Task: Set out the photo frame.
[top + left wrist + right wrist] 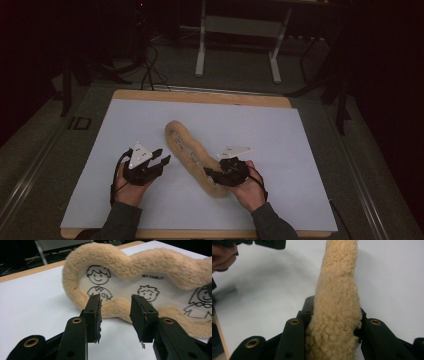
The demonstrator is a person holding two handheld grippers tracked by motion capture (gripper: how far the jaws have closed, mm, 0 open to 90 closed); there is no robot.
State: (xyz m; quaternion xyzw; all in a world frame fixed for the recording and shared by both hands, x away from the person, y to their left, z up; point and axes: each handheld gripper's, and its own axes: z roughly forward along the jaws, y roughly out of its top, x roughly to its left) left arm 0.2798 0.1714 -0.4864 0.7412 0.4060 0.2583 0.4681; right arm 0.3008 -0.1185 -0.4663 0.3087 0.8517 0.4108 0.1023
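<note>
Fleecy tan plush frame (pixel 192 156) at tabletop (pixel 300 150) centre; right claw (pixel 334 325) clamped on its 5 o'clock end. Left claw (pixel 115 315) at 7 o'clock, jaws apart, empty.

Low in the high view, two dark grey-green long sleeves (pixel 121 223) enter from the bottom edge. The black two-jaw left gripper (pixel 161 159), lower left of centre, carries a pale grey three-cornered plate (pixel 138 155) dotted with small dark holes; a thin black cable (pixel 114 186) loops beside its hand. The black right gripper (pixel 209 173), lower right of centre, bears a similar plate (pixel 235 150). In both gripper views the black jaw arms show brass-ringed pivot holes (pixel 76 320), and the left gripper's rubbery pads (pixel 96 317) look frayed at their edges.
</note>
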